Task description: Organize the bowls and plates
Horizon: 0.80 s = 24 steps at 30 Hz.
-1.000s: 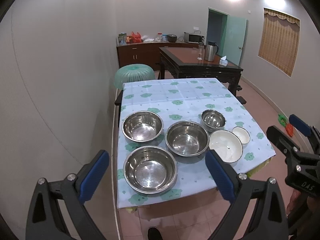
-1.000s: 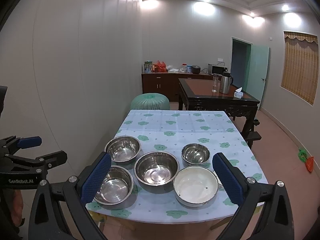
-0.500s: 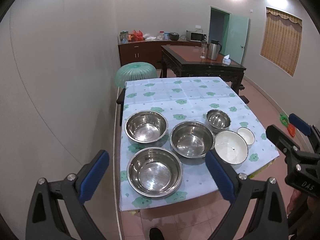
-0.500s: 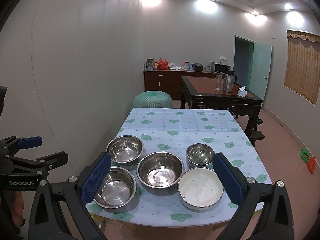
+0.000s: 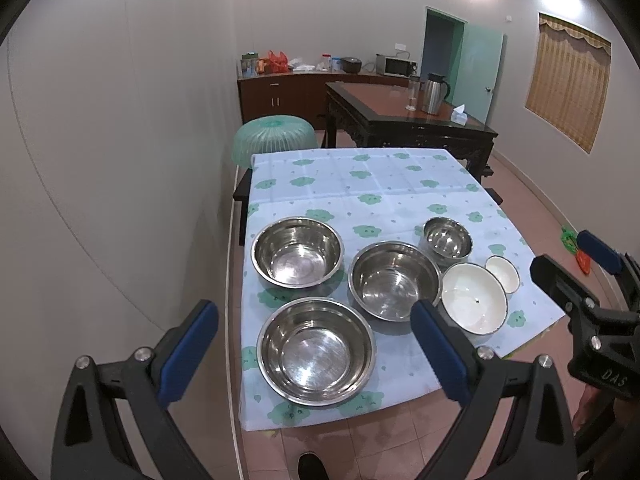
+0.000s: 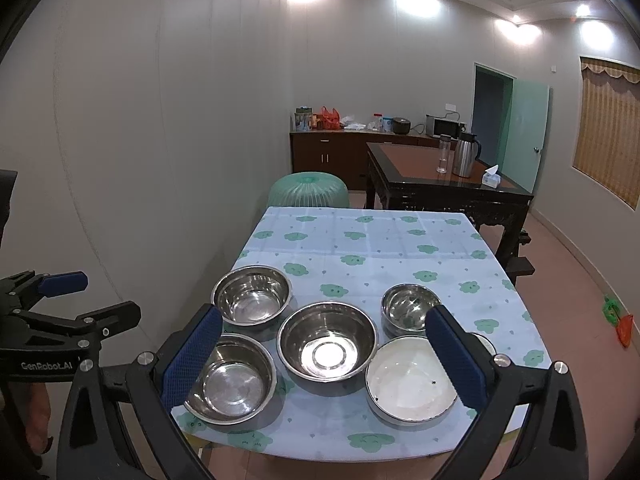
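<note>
Nothing is picked up yet. Both the left gripper (image 5: 314, 346) and the right gripper (image 6: 324, 350) are wide and hold nothing. The bowls (image 5: 394, 278) sit on the table (image 5: 360, 184). I think stacking comes next.

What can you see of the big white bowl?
The big white bowl is round and shallow, glossy like enamel or ceramic, with a thin dark rim. It sits upright and empty on the tablecloth near the table's front right corner. A small dark speck marks its inside. A small white bowl sits just behind it, a small steel bowl beyond. Nothing grips it.
</note>
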Available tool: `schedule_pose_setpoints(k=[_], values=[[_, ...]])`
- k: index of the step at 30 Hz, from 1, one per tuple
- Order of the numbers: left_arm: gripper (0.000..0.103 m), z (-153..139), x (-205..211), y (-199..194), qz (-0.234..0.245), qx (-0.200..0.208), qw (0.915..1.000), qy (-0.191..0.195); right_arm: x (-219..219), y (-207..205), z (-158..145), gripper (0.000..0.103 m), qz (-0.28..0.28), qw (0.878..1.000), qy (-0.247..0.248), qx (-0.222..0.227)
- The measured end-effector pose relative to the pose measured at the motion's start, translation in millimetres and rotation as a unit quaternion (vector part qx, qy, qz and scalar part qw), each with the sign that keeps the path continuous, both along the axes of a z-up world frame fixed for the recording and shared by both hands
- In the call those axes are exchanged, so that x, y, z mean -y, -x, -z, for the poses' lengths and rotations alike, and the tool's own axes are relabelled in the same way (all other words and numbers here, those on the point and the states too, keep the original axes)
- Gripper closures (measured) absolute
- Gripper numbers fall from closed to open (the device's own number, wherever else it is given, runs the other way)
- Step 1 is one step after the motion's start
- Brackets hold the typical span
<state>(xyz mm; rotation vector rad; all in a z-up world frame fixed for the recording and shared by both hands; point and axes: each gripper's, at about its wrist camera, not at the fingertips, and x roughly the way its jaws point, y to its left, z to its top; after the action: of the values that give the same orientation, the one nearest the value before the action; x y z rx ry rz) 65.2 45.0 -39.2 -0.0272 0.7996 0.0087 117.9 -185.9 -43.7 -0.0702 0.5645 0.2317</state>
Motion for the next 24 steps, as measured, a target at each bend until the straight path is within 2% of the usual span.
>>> schedule_pose_setpoints(k=[24], values=[[0.005,11,-36,-44,0.002,-0.008,0.9998,0.016,-36,-45,4,0.001,0.006,1.000,0.022,-0.015]])
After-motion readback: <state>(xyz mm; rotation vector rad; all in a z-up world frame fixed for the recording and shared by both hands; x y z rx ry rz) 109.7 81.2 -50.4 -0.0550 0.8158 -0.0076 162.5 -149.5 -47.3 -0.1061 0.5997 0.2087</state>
